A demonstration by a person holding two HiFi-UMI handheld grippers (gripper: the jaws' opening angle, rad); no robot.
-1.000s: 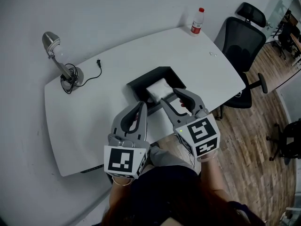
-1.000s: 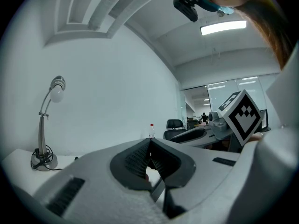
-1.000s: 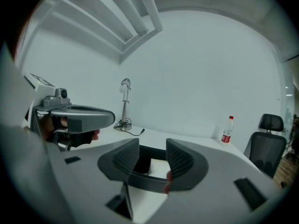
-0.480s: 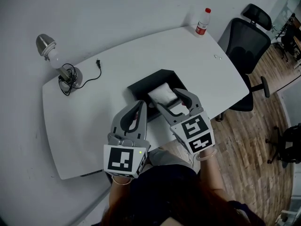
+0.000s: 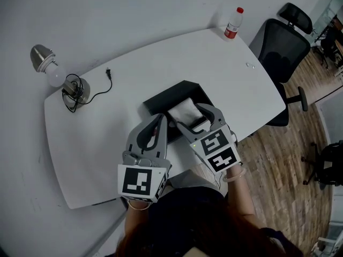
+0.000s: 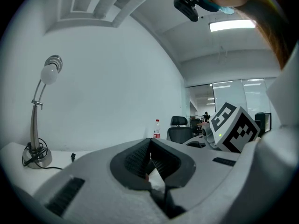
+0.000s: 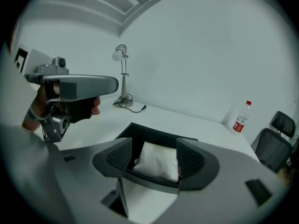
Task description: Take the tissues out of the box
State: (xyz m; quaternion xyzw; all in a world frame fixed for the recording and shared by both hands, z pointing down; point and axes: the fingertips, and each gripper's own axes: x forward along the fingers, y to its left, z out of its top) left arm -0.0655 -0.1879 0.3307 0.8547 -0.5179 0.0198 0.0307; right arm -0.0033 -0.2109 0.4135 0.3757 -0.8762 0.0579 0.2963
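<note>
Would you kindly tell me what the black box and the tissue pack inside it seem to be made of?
The box looks like matte black card or plastic: thin flat walls, no shine; which, I cannot tell. The tissue pack looks soft and white, pillowy, likely paper in thin film.

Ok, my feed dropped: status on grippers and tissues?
Right gripper open, jaws just widened, framing tissue pack, not gripping. Left gripper shut, empty. Pack in black box. Nothing blocking.
</note>
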